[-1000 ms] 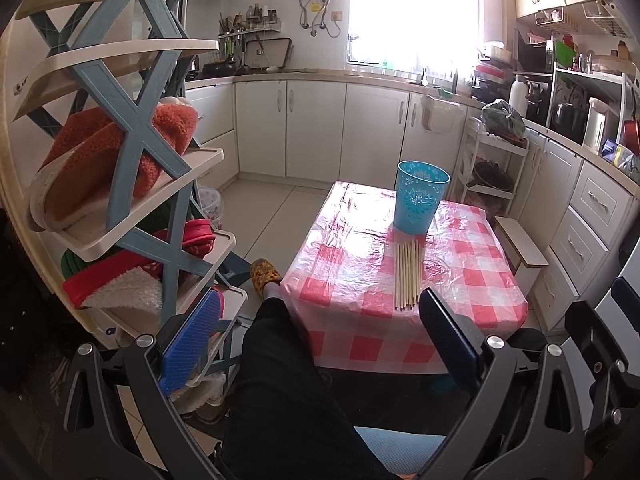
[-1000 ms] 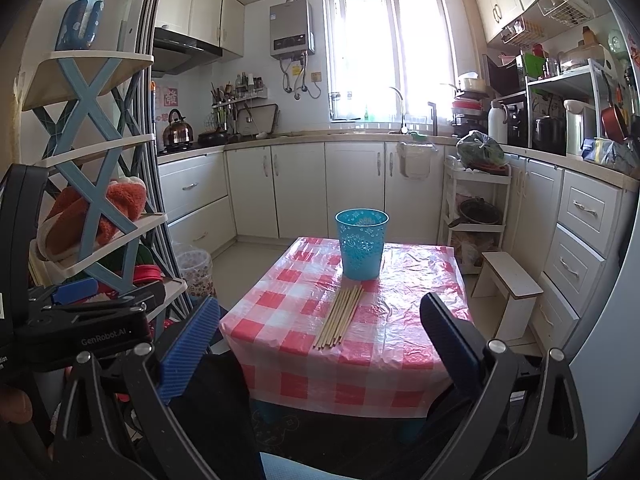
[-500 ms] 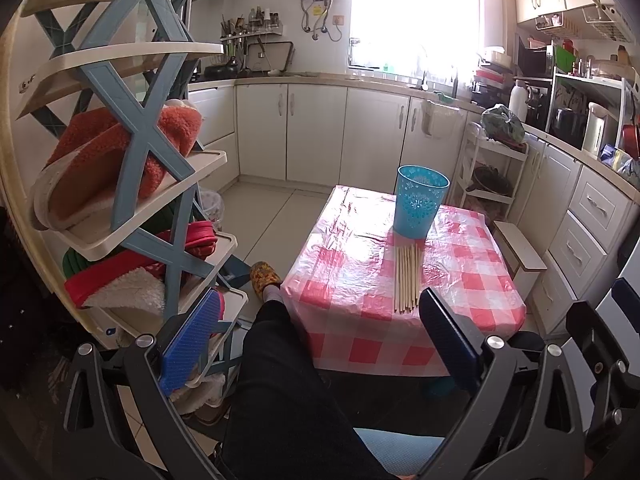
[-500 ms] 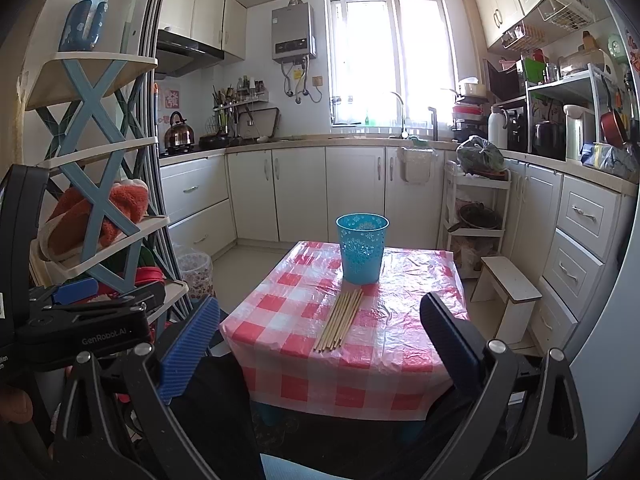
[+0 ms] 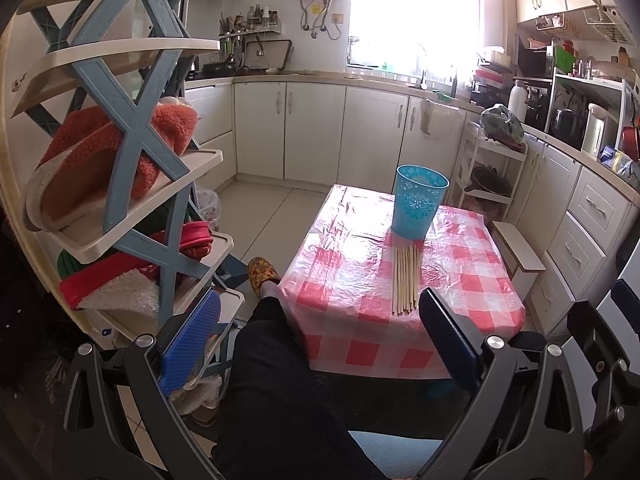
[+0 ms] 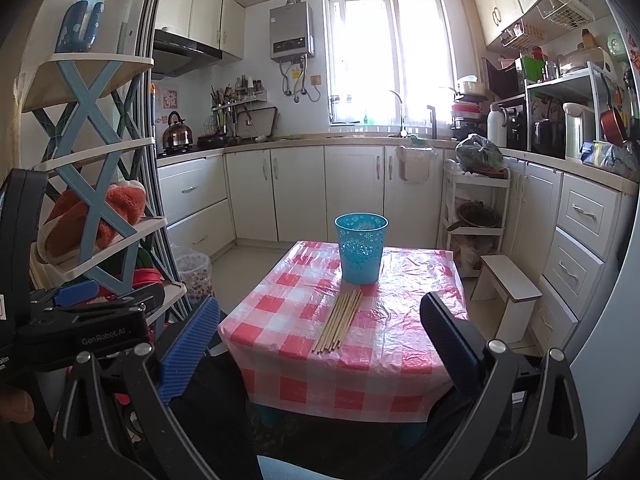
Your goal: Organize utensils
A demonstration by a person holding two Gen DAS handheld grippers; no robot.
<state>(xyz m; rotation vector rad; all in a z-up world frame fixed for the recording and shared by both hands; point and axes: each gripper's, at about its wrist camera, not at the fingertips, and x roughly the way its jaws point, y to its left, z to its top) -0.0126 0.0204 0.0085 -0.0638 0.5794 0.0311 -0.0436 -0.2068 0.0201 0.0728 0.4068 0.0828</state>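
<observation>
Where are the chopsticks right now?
In both wrist views the chopsticks lie loose on the checked tablecloth, just in front of the blue cup, beyond both open grippers.

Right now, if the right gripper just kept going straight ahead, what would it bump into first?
Probably the chopsticks lying on the checked table, just before the blue cup. Depth is uncertain; the open right gripper holds nothing.

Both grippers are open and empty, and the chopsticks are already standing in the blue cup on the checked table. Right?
Not quite. Both views show the chopsticks lying flat on the checked table in front of the blue cup, not in it. The left gripper and right gripper are open and empty.
</observation>
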